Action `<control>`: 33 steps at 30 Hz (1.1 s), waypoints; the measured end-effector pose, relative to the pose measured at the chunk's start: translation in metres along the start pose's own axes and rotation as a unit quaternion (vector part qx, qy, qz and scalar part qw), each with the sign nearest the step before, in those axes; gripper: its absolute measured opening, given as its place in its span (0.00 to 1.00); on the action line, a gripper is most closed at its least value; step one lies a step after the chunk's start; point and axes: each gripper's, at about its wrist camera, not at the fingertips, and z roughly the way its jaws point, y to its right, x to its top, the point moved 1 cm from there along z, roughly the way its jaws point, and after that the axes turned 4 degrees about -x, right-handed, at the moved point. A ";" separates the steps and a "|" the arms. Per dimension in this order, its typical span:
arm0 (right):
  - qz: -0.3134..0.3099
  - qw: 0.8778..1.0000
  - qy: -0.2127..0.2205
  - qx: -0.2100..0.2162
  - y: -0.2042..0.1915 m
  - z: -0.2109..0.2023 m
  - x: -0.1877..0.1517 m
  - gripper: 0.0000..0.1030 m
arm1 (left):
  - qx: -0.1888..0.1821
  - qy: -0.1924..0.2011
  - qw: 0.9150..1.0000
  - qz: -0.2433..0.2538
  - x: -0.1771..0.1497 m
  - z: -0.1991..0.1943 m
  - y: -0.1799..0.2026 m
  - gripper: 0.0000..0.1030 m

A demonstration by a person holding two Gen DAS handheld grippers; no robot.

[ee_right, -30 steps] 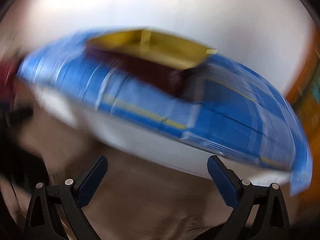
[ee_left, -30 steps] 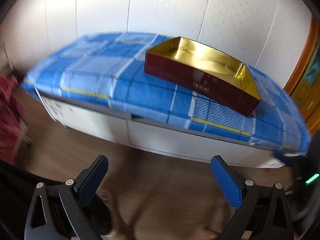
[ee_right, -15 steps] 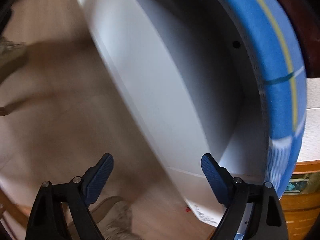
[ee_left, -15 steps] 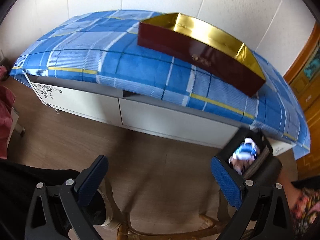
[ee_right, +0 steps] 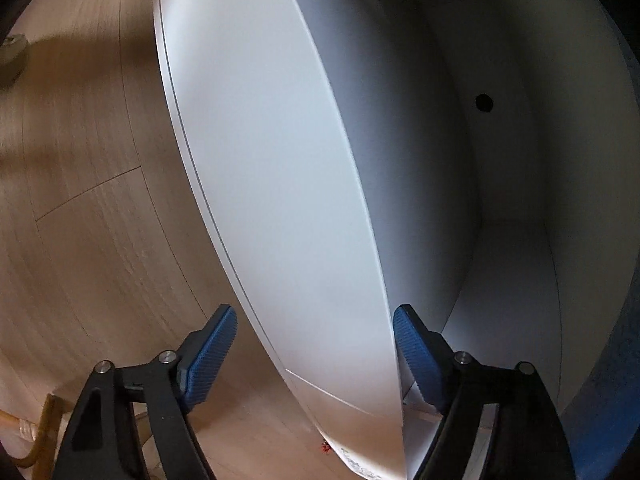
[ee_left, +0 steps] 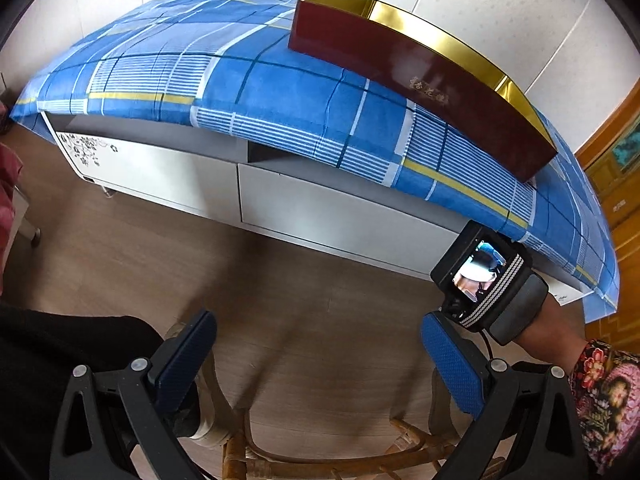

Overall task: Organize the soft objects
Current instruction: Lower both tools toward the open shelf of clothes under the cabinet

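The right gripper (ee_right: pixel 314 356) has dropped from facing the tabletop to the white cabinet's drawer front (ee_right: pixel 280 200); its jaws are closing astride the panel's edge, not yet pressing. The left gripper (ee_left: pixel 320 360) hangs wide open, empty. No soft objects are visible; the gold-lined box (ee_left: pixel 420 64) sits on the blue plaid cloth (ee_left: pixel 280 92).

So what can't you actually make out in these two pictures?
- Inside of the box, left view: its dark front wall hides the contents.
- Cabinet interior, right view: the depths are in shadow, so anything stored there can't be seen.
- Gold lettering on the box, left view: too small to read.
- Soft objects: none visible in either view.
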 end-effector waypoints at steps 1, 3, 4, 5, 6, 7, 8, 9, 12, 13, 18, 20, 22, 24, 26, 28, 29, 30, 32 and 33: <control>0.002 1.000 0.000 0.005 0.005 0.000 -0.003 0.76 | 0.002 -0.001 1.000 -0.001 0.001 0.001 0.000 1.00; 0.007 1.000 0.002 0.015 0.003 0.001 -0.004 0.77 | 0.006 -0.004 1.000 0.000 0.000 0.002 0.000 1.00; 0.007 1.000 0.003 0.017 0.003 0.001 -0.010 0.77 | 0.008 -0.005 1.000 0.001 0.000 0.002 0.000 1.00; 0.003 1.000 0.005 0.017 0.002 0.000 -0.010 0.77 | 0.010 -0.005 1.000 0.001 0.000 0.003 0.000 1.00; -0.004 1.000 0.007 0.015 0.000 0.001 -0.010 0.77 | 0.010 -0.005 1.000 0.001 0.000 0.002 0.000 1.00; -0.020 1.000 0.009 0.010 0.003 0.000 -0.016 0.77 | 0.011 -0.005 1.000 0.001 0.001 0.002 0.000 1.00; -0.045 0.999 0.012 0.000 -0.001 0.000 -0.020 0.77 | 0.011 -0.003 1.000 0.002 0.001 0.002 0.000 1.00; -0.065 0.998 0.013 -0.008 -0.002 0.002 -0.022 0.77 | 0.012 -0.003 1.000 0.003 0.002 0.003 0.000 1.00; -0.092 0.995 0.015 -0.021 -0.008 0.000 -0.025 0.77 | 0.014 0.001 1.000 0.007 0.002 0.004 0.000 1.00; -0.088 0.996 0.015 -0.018 -0.009 -0.002 -0.024 0.77 | 0.014 0.001 1.000 0.010 0.002 0.004 0.000 1.00; -0.087 0.996 0.013 -0.011 -0.012 -0.011 -0.026 0.77 | 0.015 -0.030 0.999 0.040 0.009 0.016 0.004 1.00; -0.088 0.996 0.013 -0.010 -0.016 -0.014 -0.029 0.77 | 0.025 -0.044 0.996 0.079 0.014 0.023 0.011 1.00; -0.088 0.996 0.012 -0.008 -0.019 -0.018 -0.029 0.77 | 0.047 -0.065 0.988 0.130 0.021 0.037 0.021 1.00; -0.087 0.996 0.011 -0.004 -0.016 -0.025 -0.030 0.77 | 0.064 -0.089 0.975 0.191 0.028 0.057 0.031 1.00; -0.090 0.996 0.010 -0.002 -0.016 -0.029 -0.030 0.77 | 0.083 -0.099 0.960 0.250 0.032 0.076 0.038 1.00; -0.093 0.996 0.010 -0.001 -0.016 -0.029 -0.034 0.77 | 0.097 -0.111 0.946 0.290 0.034 0.092 0.039 1.00; -0.097 0.995 0.010 -0.002 -0.017 -0.031 -0.035 0.77 | 0.101 -0.114 0.940 0.306 0.038 0.101 0.041 1.00; -0.100 0.995 0.010 -0.003 -0.016 -0.034 -0.033 0.77 | 0.102 -0.116 0.937 0.314 0.040 0.108 0.041 1.00; -0.111 0.994 0.010 -0.007 -0.020 -0.039 -0.035 0.77 | 0.101 -0.118 0.929 0.336 0.045 0.125 0.043 1.00; -0.117 0.993 0.011 -0.008 -0.023 -0.039 -0.035 0.77 | 0.104 -0.119 0.921 0.357 0.047 0.134 0.045 1.00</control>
